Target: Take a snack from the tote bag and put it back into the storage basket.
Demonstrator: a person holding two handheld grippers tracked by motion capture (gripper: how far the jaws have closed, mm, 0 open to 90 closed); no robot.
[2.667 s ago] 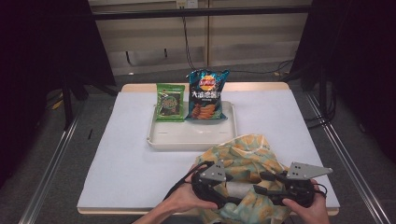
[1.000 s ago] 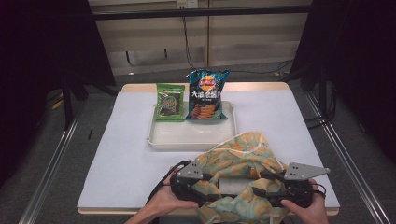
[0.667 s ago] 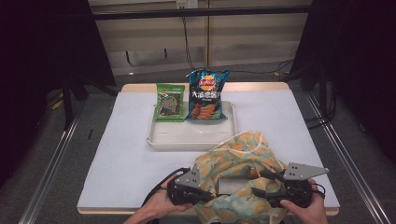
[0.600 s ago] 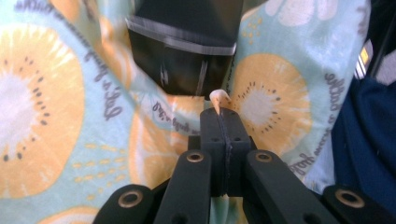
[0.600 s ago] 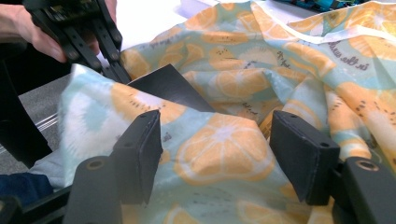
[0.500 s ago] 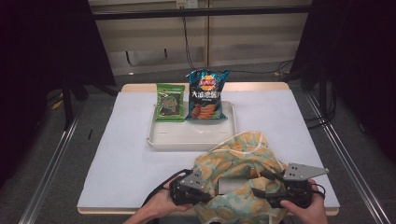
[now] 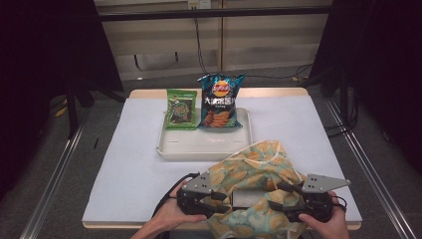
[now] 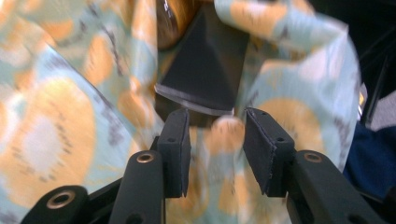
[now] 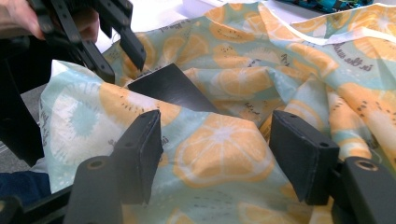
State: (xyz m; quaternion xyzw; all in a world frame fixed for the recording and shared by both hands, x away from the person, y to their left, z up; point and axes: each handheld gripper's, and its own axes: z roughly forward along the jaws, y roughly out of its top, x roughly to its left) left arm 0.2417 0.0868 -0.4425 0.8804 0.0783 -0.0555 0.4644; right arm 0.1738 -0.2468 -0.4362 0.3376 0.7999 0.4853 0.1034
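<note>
A fabric bag (image 7: 254,164) printed with orange and kiwi slices lies crumpled at the table's near edge. My left gripper (image 7: 219,198) is at its left side and my right gripper (image 7: 278,196) at its right, both pointing inward. In the left gripper view the left gripper (image 8: 215,126) has just been opening; its pads stand apart with blurred cloth in the gap, below a dark flat panel (image 8: 201,70). The right gripper (image 9: 215,135) holds a bulging fold of the bag (image 9: 224,149) between its wide-set pads. The left gripper (image 9: 123,65) shows at that view's upper left, beside the panel (image 9: 168,86).
A white tray (image 7: 199,149) sits mid-table beyond the bag. A green snack packet (image 7: 180,108) and a blue chips bag (image 7: 219,99) lean upright at its far rim. White table surface stretches left and right of the tray. Metal rails run along both sides on the floor.
Since the oldest frame my left gripper has shifted to the left and the bag's left side has spread out with it. The right gripper has stayed put.
</note>
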